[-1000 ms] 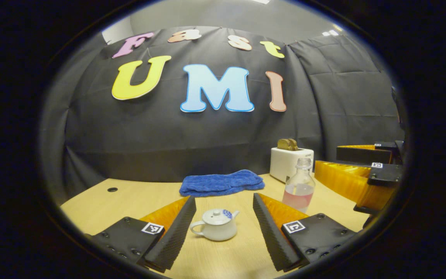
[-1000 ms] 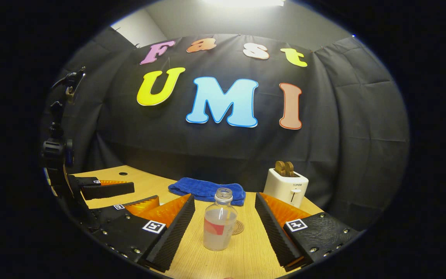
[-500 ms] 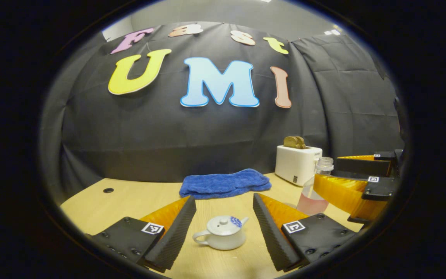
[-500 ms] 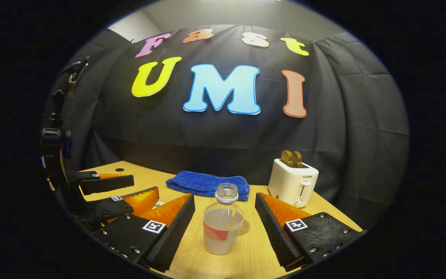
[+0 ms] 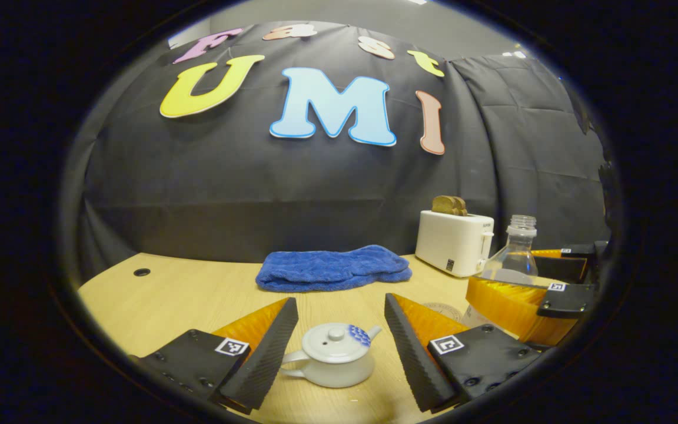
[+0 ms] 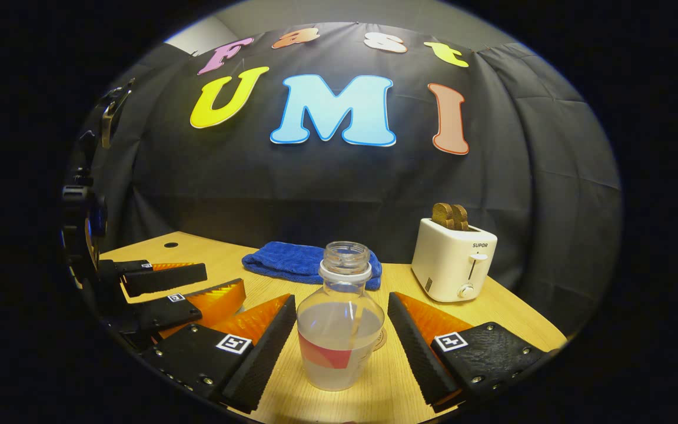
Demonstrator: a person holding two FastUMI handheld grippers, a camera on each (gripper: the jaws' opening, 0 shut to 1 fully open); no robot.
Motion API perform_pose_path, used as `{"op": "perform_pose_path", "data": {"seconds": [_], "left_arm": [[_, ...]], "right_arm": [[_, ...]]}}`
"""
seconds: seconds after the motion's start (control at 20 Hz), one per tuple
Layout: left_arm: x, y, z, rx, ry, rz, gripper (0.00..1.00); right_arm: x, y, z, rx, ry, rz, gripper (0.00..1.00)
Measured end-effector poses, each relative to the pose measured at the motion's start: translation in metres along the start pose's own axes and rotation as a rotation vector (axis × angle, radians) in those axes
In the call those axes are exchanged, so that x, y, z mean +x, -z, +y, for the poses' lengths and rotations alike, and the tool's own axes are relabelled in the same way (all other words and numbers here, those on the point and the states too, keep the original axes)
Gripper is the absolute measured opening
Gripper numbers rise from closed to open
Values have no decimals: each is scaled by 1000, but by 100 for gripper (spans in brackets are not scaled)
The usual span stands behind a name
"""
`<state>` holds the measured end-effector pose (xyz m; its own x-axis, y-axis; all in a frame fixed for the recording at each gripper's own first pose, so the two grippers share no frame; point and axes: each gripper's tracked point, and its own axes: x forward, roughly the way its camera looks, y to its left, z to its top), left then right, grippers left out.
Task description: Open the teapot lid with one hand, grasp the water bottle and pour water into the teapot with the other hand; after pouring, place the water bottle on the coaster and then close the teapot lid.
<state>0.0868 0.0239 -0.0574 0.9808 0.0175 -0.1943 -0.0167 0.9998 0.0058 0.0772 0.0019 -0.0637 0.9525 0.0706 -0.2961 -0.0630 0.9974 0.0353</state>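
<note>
While both grippers' fingers stand released, we should centre the teapot lid (image 5: pixel 335 335) and water bottle (image 6: pixel 339 321), low in frame, before clenching.

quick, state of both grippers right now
Left gripper: open, teapot between its fingers, untouched.
Right gripper: open around the water bottle, not gripping.

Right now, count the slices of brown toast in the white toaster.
2: both brown toast slices stand side by side in the white toaster, at the table's back right. Nothing suggests hidden ones.
</note>
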Motion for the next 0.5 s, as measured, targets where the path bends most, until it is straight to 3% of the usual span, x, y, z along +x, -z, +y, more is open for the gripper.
{"op": "perform_pose_path", "data": {"seconds": [0.5], "left_arm": [[17, 20, -2, 25, 22, 34, 89]], "right_arm": [[12, 31, 0, 25, -16, 68, 97]]}}
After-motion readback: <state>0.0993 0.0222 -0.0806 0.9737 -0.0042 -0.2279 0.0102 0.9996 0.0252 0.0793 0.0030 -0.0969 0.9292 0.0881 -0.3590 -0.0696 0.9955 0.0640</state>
